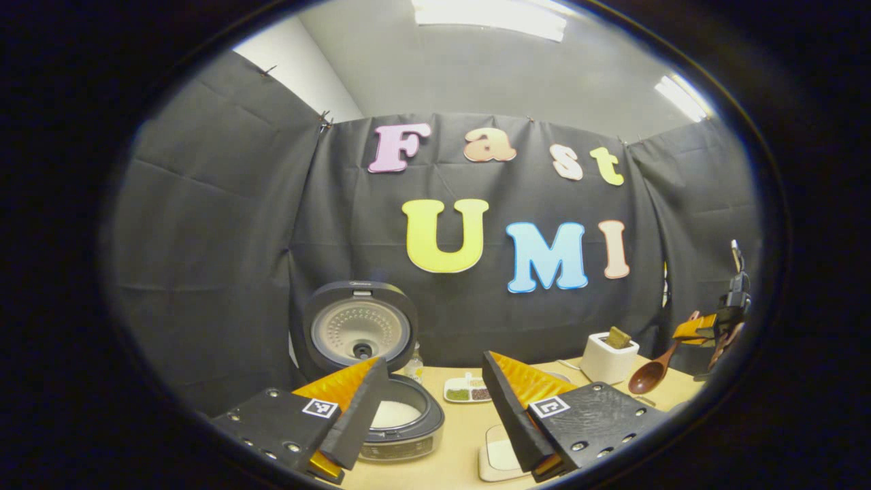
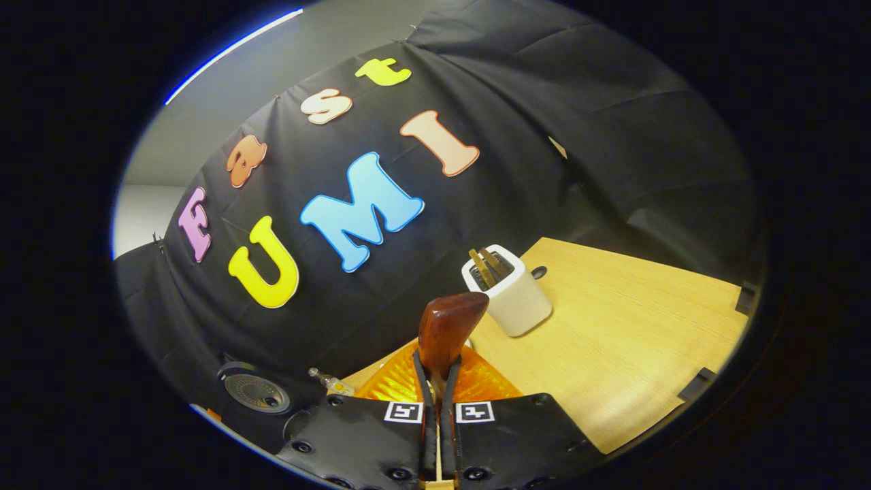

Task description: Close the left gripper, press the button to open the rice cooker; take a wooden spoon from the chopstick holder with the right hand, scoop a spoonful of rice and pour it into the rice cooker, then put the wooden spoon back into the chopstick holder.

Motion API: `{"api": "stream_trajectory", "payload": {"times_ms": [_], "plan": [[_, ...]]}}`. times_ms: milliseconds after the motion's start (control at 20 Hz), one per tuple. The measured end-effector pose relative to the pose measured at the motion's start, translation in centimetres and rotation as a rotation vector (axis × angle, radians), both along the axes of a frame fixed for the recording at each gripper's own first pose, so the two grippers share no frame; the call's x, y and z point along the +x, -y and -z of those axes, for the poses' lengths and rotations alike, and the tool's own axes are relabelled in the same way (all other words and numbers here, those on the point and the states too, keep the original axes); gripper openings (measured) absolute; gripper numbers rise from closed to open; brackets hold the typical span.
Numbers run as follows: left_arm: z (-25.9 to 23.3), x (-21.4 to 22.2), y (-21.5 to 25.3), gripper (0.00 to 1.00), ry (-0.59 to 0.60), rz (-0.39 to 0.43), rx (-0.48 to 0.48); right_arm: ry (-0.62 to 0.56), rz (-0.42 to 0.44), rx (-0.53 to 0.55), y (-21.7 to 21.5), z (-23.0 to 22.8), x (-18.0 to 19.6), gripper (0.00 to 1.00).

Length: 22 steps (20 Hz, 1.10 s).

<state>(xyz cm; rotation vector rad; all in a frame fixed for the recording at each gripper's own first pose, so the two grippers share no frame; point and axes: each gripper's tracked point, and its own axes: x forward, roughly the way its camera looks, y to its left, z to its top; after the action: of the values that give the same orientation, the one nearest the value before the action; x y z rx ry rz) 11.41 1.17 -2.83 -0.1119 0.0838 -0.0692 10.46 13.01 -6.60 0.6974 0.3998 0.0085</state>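
Left gripper (image 1: 432, 408) fingers spread wide, holding nothing, above open rice cooker (image 1: 398, 422). Right gripper (image 2: 439, 401) clamped on wooden spoon (image 2: 446, 333), tilted, near chopstick holder (image 2: 510, 292).

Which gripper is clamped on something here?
The right gripper, shut on the wooden spoon; the left gripper stands open by the rice cooker.

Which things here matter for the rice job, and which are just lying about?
Job:
rice cooker, lid up
wooden spoon, clamped in the right gripper
chopstick holder
left gripper, open

Lying about:
small divided dish
flat white item by the left gripper
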Motion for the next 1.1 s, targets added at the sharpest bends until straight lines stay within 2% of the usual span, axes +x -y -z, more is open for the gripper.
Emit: {"api": "stream_trajectory", "payload": {"times_ms": [200, 550, 750, 950, 1000, 1100], "plan": [[-0.4, -0.7, 1.1, 0.86, -0.003, -0.005, 0.025, -0.062, 0.002, -0.029, 1.6, 3.8, -0.8, 0.04], [-0.3, -2.2, 1.2, 0.84, -0.024, -0.031, 0.058, -0.142, -0.021, -0.018, 1.3, 9.0, -1.2, 0.05], [-0.2, -2.8, 0.5, 0.84, -0.032, -0.056, 0.068, -0.142, -0.003, 0.002, 1.8, 9.9, -0.4, 0.06], [-0.3, -3.1, 0.4, 0.84, -0.034, -0.070, 0.070, -0.181, -0.030, 0.005, 1.3, 11.6, -0.9, 0.06], [-0.1, -3.2, 0.5, 0.84, -0.034, -0.071, 0.071, -0.171, -0.020, 0.000, 1.5, 11.3, -0.8, 0.10], [-0.1, -3.1, 0.8, 0.84, -0.035, -0.069, 0.070, -0.195, -0.048, 0.001, 0.9, 12.2, -1.2, 0.10]]}}
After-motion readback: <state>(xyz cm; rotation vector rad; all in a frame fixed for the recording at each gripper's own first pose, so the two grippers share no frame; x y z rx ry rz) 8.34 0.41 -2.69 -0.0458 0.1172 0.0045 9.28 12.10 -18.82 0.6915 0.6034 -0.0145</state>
